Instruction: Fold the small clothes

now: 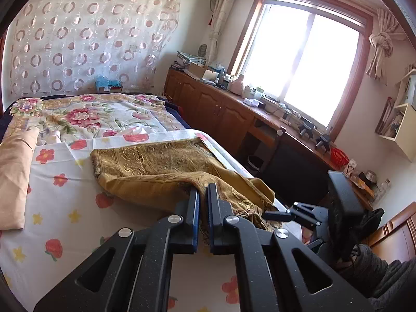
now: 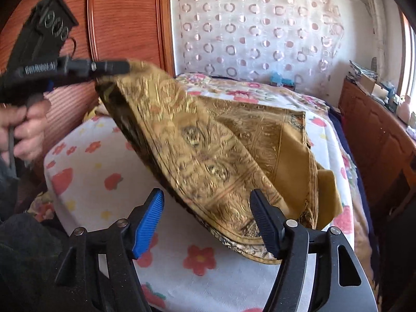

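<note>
A gold patterned cloth (image 1: 158,166) lies partly spread on the flowered bed sheet (image 1: 59,197). My left gripper (image 1: 203,195) is shut on the cloth's near edge and lifts it. In the right wrist view the left gripper (image 2: 114,67) holds that corner high at the upper left, and the cloth (image 2: 208,150) hangs down from it in a slope. My right gripper (image 2: 206,208) is open, its fingers on either side of the cloth's lower hanging edge, not closed on it. The right gripper also shows in the left wrist view (image 1: 275,215) at the bed's right edge.
A peach pillow (image 1: 14,176) lies at the bed's left. A flowered quilt (image 1: 85,114) covers the far end. Wooden cabinets (image 1: 215,111) with clutter run under the window on the right. A wooden wardrobe (image 2: 117,20) stands left of the bed.
</note>
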Tool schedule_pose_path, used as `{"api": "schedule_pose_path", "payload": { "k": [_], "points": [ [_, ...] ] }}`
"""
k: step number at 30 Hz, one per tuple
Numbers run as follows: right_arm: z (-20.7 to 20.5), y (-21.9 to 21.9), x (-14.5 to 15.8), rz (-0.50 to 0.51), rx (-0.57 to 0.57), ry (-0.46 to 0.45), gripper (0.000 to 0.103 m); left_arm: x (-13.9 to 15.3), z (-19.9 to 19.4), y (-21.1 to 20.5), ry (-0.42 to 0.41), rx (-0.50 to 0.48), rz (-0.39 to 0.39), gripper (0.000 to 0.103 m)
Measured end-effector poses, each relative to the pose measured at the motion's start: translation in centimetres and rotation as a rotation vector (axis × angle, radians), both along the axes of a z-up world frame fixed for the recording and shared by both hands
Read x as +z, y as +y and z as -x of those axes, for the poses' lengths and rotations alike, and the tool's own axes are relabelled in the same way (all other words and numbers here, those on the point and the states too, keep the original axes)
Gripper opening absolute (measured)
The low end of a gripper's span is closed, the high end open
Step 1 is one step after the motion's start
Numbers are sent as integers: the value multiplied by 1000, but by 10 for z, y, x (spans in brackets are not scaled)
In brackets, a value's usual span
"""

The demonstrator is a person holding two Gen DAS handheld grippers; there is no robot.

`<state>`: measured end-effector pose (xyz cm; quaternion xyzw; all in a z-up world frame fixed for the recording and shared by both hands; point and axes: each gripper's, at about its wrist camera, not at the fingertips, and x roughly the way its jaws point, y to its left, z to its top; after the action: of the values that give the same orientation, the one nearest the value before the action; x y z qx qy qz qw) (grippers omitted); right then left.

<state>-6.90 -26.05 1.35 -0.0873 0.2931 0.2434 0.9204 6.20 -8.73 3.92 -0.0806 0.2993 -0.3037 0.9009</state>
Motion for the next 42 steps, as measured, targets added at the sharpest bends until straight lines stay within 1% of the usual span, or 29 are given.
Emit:
{"api": "schedule_pose_path", "payload": {
  "k": [2, 6, 8, 11, 13, 14, 15, 17, 20, 22, 24, 29, 31, 35, 38, 40, 42],
  "points": [
    [-8, -4, -8, 16, -15, 26, 70, -1, -5, 3, 0, 10, 6, 6],
    [-23, -15, -14, 76, -81, 31, 70, -4, -9, 9, 8, 31, 20, 6],
    [-30, -24, -12, 73, -106, 26, 70, -6, -11, 14, 10, 44, 28, 6],
    [-37, -34, -5, 60, -101, 5, 69, -8, -14, 20, 16, 63, 43, 6],
    [-41, -32, 1, 69, -67, -14, 48, -10, -18, 23, 19, 71, 42, 6],
    [-43, -30, 0, 63, -34, -11, 28, -11, -20, 24, 18, 79, 38, 6],
    [-46, -27, 5, 68, -15, -17, 16, -12, -24, 26, 14, 92, 31, 6],
    [-54, -21, 19, 100, -9, -57, 10, -12, -34, 30, 6, 124, 20, 6],
    [-74, -18, 46, 95, -14, -116, 9, -13, -54, 39, 9, 154, 30, 6],
    [-91, -14, 61, 85, -15, -136, 9, -13, -65, 40, 5, 170, 15, 6],
    [-111, -8, 70, 90, -14, -147, 9, -14, -76, 41, 5, 186, -3, 6],
    [-151, 5, 68, 86, -8, -130, 9, -19, -102, 45, 28, 221, -24, 6],
    [-160, 3, 58, 78, -2, -117, 9, -23, -111, 45, 40, 229, -31, 6],
    [-198, 4, 50, 72, 9, -82, 9, -33, -127, 47, 66, 244, -50, 6],
    [-218, 5, 46, 65, 18, -57, 9, -40, -133, 50, 86, 258, -48, 14],
    [-227, 5, 43, 59, 20, -45, 9, -41, -135, 52, 80, 270, -66, 23],
    [-235, 4, 41, 56, 21, -35, 9, -41, -134, 56, 66, 273, -71, 38]
  ]
}}
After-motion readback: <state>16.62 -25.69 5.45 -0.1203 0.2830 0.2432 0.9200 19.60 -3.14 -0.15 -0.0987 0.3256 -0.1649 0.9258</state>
